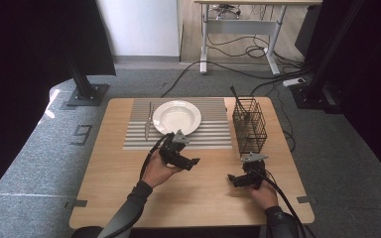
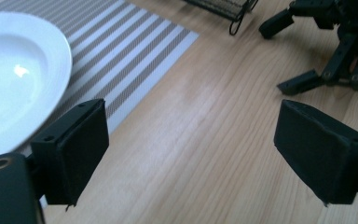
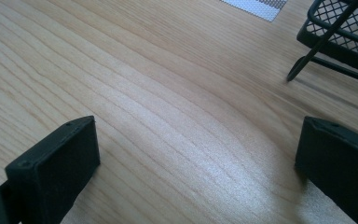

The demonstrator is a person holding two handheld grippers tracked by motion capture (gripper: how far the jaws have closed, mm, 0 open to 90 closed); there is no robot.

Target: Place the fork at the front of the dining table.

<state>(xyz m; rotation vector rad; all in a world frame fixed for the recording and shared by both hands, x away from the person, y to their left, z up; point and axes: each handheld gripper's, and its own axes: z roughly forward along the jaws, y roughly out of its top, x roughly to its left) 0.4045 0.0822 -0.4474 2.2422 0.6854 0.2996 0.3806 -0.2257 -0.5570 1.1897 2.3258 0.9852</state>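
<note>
Placemat (image 1: pixel 178 136) is lying along the table's (image 1: pixel 109 198) far edge, centred. Plate (image 1: pixel 177 117) is sitting on it, knife (image 1: pixel 148 121) lying just left of the plate. Wire basket (image 1: pixel 249 125) is standing near the far right corner, one utensil (image 1: pixel 237 100) sticking up inside it.

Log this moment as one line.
left gripper: open, empty | right gripper: open, empty | knife: left of plate

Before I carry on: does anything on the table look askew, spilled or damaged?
Nothing stands out. The white plate sits flat on the striped placemat, a knife lies straight beside it, and the black wire basket stands upright. No spills or visible damage.
</note>
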